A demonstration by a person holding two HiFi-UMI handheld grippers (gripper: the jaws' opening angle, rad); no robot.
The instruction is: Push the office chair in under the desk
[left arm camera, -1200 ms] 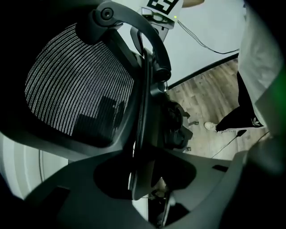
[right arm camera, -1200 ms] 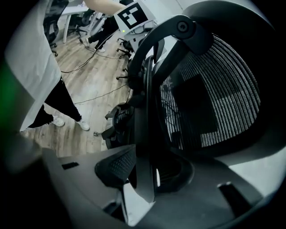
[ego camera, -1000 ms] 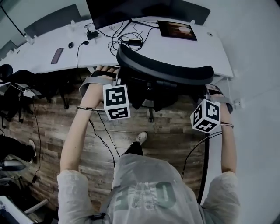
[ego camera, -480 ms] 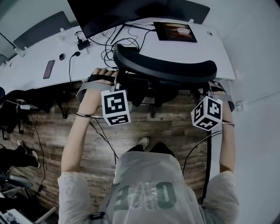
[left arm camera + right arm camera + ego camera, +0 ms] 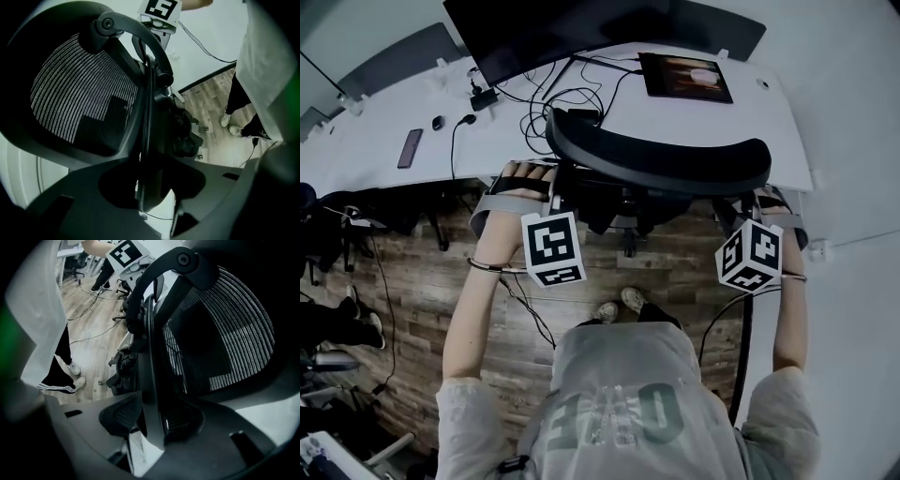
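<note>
The office chair (image 5: pixel 661 164) has its seat and base mostly hidden under its backrest and the tabletop (image 5: pixel 741 103). The monitor (image 5: pixel 525 33) runs off the top edge. One small dark item (image 5: pixel 438 122) is too tiny to name.

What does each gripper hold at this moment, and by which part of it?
Both hold the office chair: the left gripper clamps the left side rim of its backrest, the right gripper the right side rim.

The person wears a pale grey short-sleeved T-shirt (image 5: pixel 623 403) with large darker letters on the chest (upside down from above), black trousers (image 5: pixel 55 366) with white side stripes, and white trainers (image 5: pixel 621 305). A thin bangle (image 5: pixel 485 266) rings each wrist. Broad grey straps (image 5: pixel 499 201) wrap the left hand (image 5: pixel 520 180) and right hand (image 5: pixel 776 204).
</note>
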